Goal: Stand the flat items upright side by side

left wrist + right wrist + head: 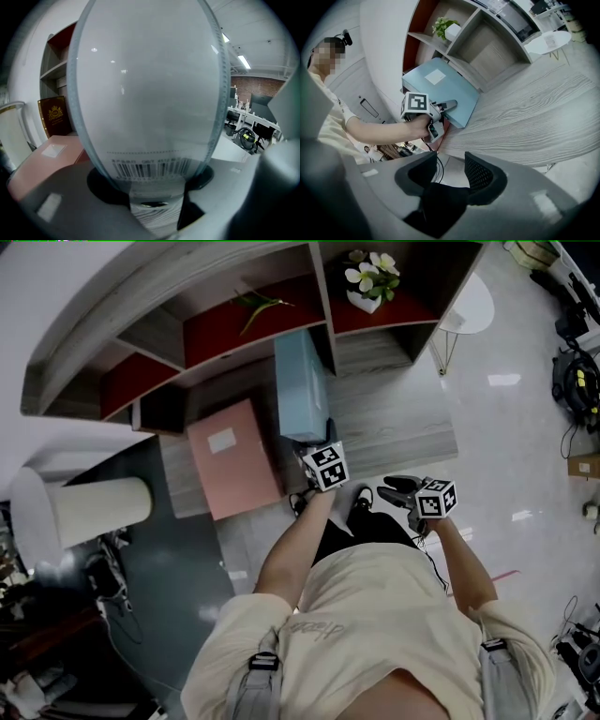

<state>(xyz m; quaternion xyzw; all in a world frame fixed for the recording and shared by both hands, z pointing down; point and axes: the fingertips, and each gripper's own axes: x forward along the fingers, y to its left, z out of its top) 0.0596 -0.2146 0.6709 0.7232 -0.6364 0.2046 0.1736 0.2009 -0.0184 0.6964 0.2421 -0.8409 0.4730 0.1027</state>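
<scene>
A long light blue flat box [302,385] rests on the wooden platform [394,418] with its far end toward the shelf unit. My left gripper [312,444] is shut on its near end. In the left gripper view the box [150,93] fills the frame, its barcode edge clamped between the jaws of that gripper [154,185]. From the right gripper view, the blue box [440,84] sits tilted, the left gripper [440,108] on its near corner. A pink flat box [232,457] lies flat to the left. My right gripper [445,176] stands open and empty, off the platform's near edge [398,491].
An open shelf unit [234,324] lines the back, with a potted flower [370,282] in one bay. A dark red book with a gold crest [55,117] stands behind the pink box [51,150]. A small white round table [469,306] stands right; a white cylinder [94,507] lies left.
</scene>
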